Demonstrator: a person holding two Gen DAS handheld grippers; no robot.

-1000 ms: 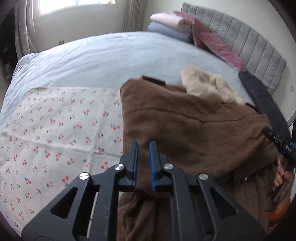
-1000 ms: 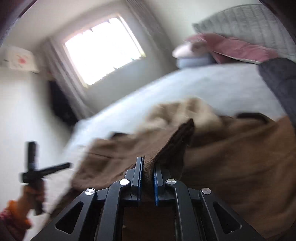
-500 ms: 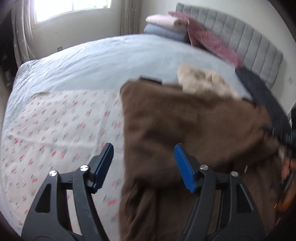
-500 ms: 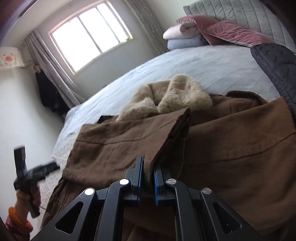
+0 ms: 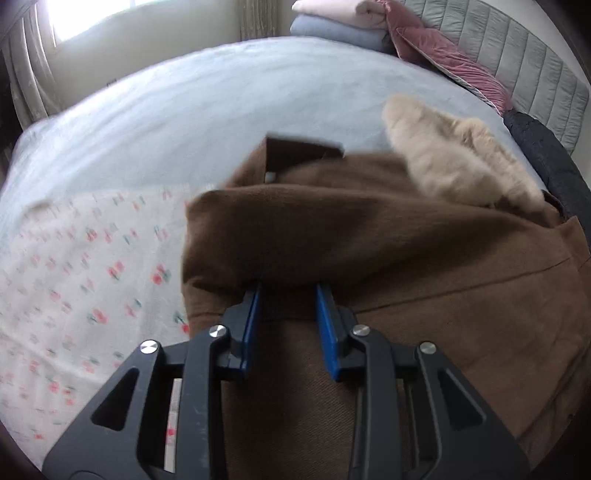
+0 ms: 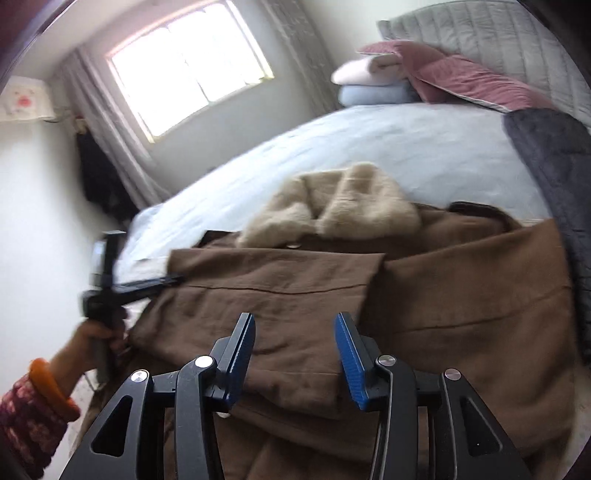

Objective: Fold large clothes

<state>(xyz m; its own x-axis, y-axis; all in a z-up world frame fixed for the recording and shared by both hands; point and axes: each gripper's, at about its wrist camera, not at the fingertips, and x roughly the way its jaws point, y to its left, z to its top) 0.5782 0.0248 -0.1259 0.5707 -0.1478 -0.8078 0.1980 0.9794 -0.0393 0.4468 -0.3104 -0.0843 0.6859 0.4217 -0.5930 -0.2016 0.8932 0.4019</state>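
Note:
A large brown coat [image 5: 406,258] with a cream fur collar [image 5: 454,162] lies spread on the bed. My left gripper [image 5: 288,295] is at the coat's left side. Its jaws are closing, and a thick fold of the coat lies between them and droops over the fingertips. In the right wrist view the coat [image 6: 461,295] lies partly folded, one flap flat across its front below the fur collar [image 6: 343,206]. My right gripper [image 6: 295,321] hovers just above that flap. Its jaws are opening and hold nothing. The left gripper [image 6: 107,280] shows at the coat's left edge, held by a hand.
The bed has a pale blue sheet [image 5: 221,103] with a cherry-print cloth [image 5: 85,280] on the left. Folded pink and blue clothes [image 5: 332,22] and a dark pink quilt [image 5: 450,55] rest against the grey headboard [image 5: 535,62]. A dark grey blanket [image 5: 546,155] borders the coat's right side.
My left gripper opened wide, moved forward and down to the coat's folded edge, then narrowed around it. My right gripper let go of the coat flap, which now lies flat.

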